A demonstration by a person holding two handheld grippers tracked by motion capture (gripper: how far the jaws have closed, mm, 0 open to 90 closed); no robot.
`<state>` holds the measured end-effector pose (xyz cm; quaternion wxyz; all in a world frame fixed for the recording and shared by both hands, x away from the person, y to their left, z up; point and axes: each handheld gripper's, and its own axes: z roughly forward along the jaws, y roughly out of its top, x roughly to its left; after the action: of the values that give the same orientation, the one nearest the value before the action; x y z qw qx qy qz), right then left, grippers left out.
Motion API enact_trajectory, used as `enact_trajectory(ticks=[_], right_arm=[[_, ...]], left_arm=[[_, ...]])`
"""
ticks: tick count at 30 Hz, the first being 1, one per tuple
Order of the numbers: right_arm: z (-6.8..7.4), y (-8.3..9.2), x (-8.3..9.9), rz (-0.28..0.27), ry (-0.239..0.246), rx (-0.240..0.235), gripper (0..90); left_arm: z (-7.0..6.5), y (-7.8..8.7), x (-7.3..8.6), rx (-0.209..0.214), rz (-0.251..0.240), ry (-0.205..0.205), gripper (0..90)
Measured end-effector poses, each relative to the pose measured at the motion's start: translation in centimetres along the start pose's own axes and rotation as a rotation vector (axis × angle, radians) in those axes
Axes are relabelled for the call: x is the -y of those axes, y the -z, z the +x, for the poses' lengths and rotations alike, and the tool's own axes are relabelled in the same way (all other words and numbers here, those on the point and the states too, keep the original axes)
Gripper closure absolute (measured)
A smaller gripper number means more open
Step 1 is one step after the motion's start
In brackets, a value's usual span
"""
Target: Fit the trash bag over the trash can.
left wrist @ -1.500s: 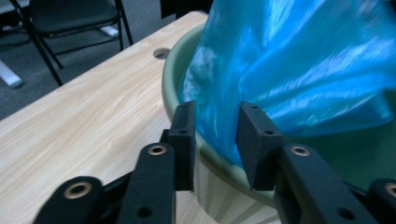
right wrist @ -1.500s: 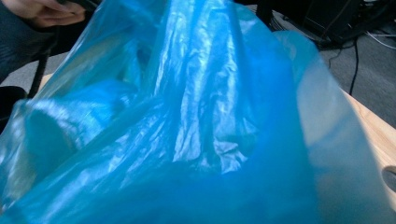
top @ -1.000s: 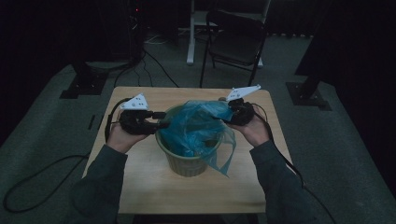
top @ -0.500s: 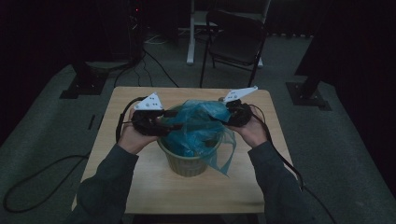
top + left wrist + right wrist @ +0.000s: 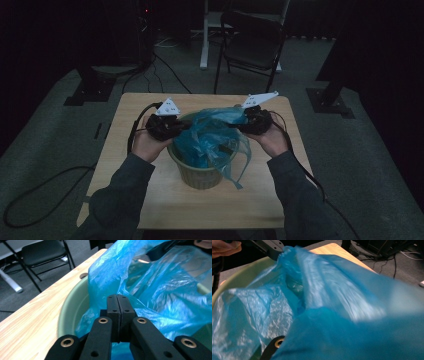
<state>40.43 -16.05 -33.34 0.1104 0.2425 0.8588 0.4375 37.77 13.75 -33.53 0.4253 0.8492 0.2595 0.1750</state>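
A blue plastic bag [image 5: 212,137] sits in a pale green bin [image 5: 200,175] at the middle of the wooden surface [image 5: 125,150]; its film billows up above the rim and one flap hangs down the bin's near right side. The left tool [image 5: 181,126] comes in from the left at the rim; in the left gripper view its jaws stand pressed together, and the blue film lies right against and around their tips, so it appears clenched on an edge of the bag, though the pinched fold itself is hard to make out. The right tool [image 5: 239,124] meets the bag from the right, level with the left one; in the right gripper view the film drapes over its jaws and hides them, so I cannot tell whether it is clenched or released; the taut pull of the film towards it suggests a hold, as a judgement only. The step in hand looks like opening the bag's mouth and fitting it as a liner over the bin; the mouth is not yet folded over the rim anywhere. The next move calls for drawing both tools apart and outward, then down past the rim on each side, keeping the thin film from slipping or tearing; the loose flap at the right needs gathering too.
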Motion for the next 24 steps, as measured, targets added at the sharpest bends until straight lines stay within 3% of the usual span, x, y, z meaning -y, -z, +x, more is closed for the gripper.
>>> enact_trajectory(ticks=[11,14,18,24], right_arm=[[-1.2,-0.3,0.2,0.036,-0.039,0.071,90.0],[-1.5,-0.3,0.3,0.048,-0.052,0.088,90.0],[-1.4,-0.1,0.1,0.005,-0.064,0.056,88.0],[-1.4,0.5,-0.2,-0.07,-0.069,-0.034,65.1]], left_arm=[[2.5,1.2,2.0,-0.049,-0.002,0.083,89.9],[2.9,1.4,2.5,-0.041,-0.008,0.107,89.9],[2.9,1.4,2.6,-0.036,-0.012,0.106,89.8],[2.4,1.3,2.1,-0.021,-0.025,0.095,89.8]])
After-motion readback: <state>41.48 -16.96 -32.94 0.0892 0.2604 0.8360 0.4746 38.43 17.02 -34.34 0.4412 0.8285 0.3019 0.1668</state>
